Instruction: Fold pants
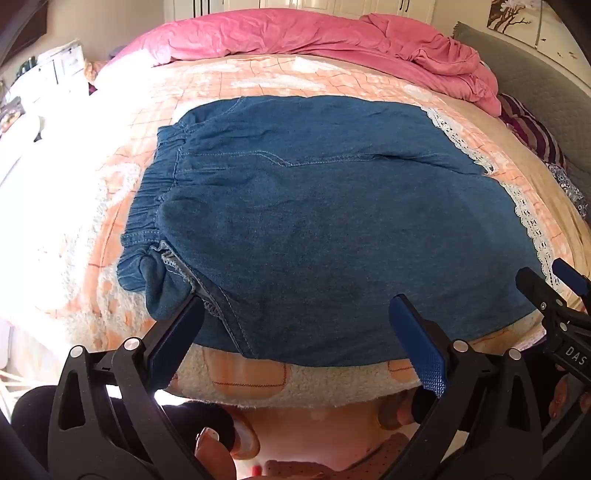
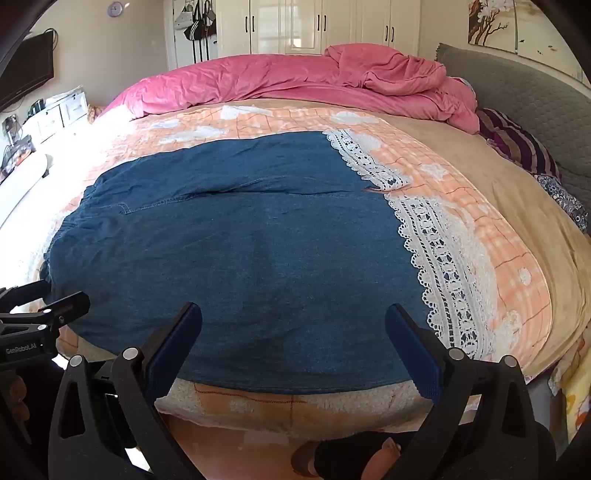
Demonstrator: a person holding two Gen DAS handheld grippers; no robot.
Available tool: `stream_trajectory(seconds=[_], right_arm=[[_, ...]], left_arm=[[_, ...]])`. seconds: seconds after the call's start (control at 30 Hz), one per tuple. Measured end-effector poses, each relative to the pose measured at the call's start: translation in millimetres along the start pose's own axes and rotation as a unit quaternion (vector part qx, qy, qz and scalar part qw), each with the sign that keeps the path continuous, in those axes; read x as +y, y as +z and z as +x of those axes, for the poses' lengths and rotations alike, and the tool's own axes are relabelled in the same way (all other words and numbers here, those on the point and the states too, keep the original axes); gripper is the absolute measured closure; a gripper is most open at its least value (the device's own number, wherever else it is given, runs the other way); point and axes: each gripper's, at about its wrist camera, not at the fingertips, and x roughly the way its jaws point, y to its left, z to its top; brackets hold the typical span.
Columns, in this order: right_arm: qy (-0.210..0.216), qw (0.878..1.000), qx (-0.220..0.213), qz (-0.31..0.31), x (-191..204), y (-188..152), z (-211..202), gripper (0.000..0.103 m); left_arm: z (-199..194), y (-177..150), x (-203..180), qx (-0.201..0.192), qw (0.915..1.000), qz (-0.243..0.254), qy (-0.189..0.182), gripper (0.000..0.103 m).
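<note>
While both grippers gape, pants [image 1: 332, 221] lie flat just beyond their fingers [image 2: 413, 354].

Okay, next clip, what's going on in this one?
A person holding a gripper in each hand stands at the near edge of a bed, facing blue denim pants spread flat on the peach blanket. The waistband lies to the left and the lace-trimmed hems to the right. The left gripper and right gripper are both open over the near edge, gripping nothing. No fold shows yet.

Sunlit bedroom, white wardrobes [image 2: 321, 26], grey headboard [image 2: 517, 96], wall television [image 2: 26, 74]
</note>
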Motion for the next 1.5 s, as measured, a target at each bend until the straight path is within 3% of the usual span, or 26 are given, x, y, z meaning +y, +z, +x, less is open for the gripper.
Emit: stream_trajectory(seconds=[1.5], right_arm=[[0.015,1.000,-0.004,-0.012,8.2,-2.8,-3.1,0.004]], left_arm=[[-7.3,1.4,0.8,-0.010,0.9999,0.003,0.010,0.009]])
